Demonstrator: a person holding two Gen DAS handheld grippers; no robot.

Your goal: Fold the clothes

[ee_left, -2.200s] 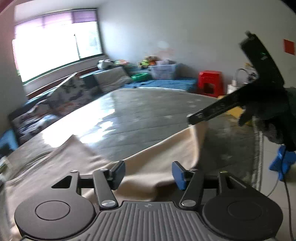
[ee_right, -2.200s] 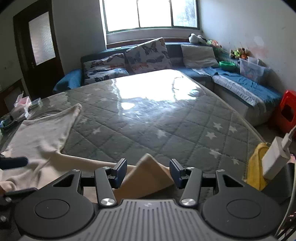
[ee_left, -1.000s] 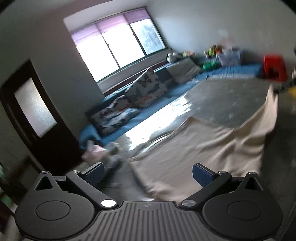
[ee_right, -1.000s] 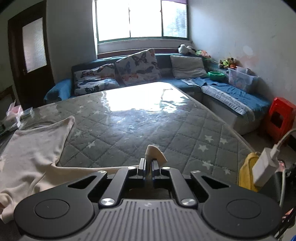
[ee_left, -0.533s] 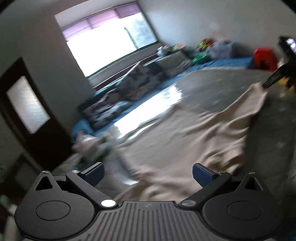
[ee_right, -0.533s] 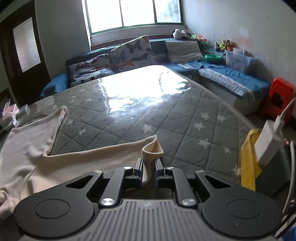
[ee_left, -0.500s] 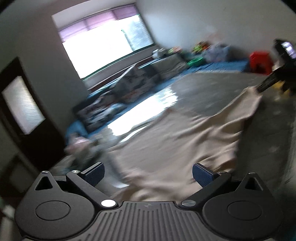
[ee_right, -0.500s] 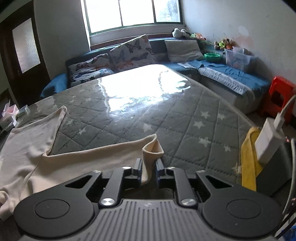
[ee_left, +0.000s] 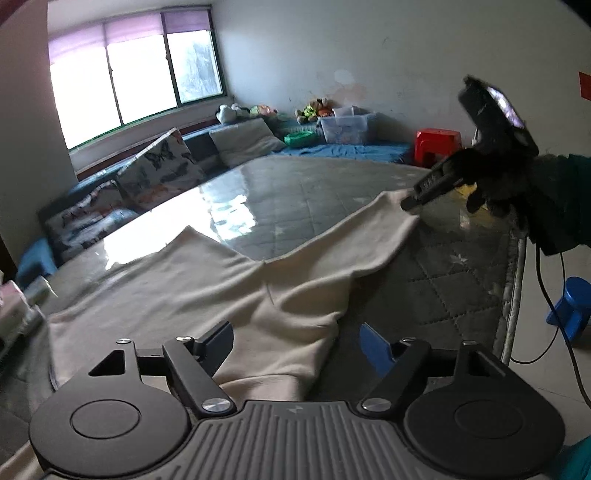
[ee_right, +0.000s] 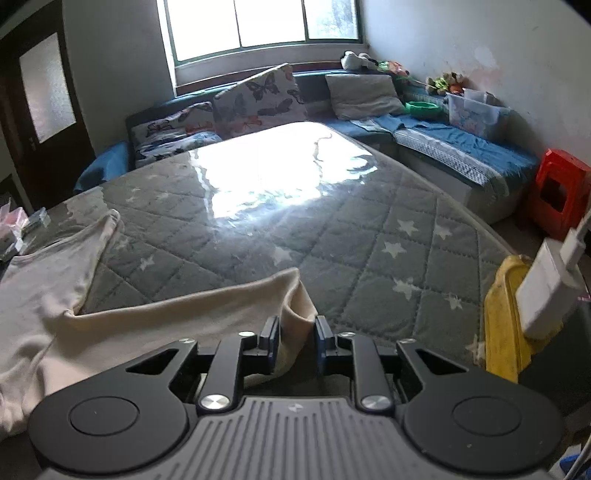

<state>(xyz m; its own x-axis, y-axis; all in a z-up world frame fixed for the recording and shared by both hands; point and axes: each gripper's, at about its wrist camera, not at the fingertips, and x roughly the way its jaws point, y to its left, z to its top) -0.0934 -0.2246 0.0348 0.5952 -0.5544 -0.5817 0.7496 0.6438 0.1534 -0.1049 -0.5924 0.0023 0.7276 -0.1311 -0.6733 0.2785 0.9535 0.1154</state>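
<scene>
Left tongs [ee_left: 297, 345] released, fingers wide apart, a bunched edge of the beige garment [ee_left: 229, 288] lying between them, not pinched. Garment spreads forward and left of these tongs over the grey quilted mattress [ee_left: 454, 291], one sleeve running up to the right. Right tongs [ee_right: 296, 341] seen at the sleeve end, partly parted; the sleeve cuff [ee_right: 297, 314] sits between the pads, touching the left pad, gap on the right pad side, so loose rather than clenched. From the left wrist view the right tongs [ee_left: 412, 201] tips meet the sleeve tip, a dark gloved hand [ee_left: 495, 181] behind them. Left of the right tongs the garment body [ee_right: 44, 288] lies flat, neckline toward the far left. Just right of the right tongs: yellow item [ee_right: 498, 314] and white charger block [ee_right: 546, 291] at the mattress edge. Farther ahead: glossy glare patch on the mattress, butterfly cushions [ee_right: 258, 96], blue sofa [ee_right: 454, 147], red stool [ee_right: 561, 192] far right, window [ee_right: 258, 22].
</scene>
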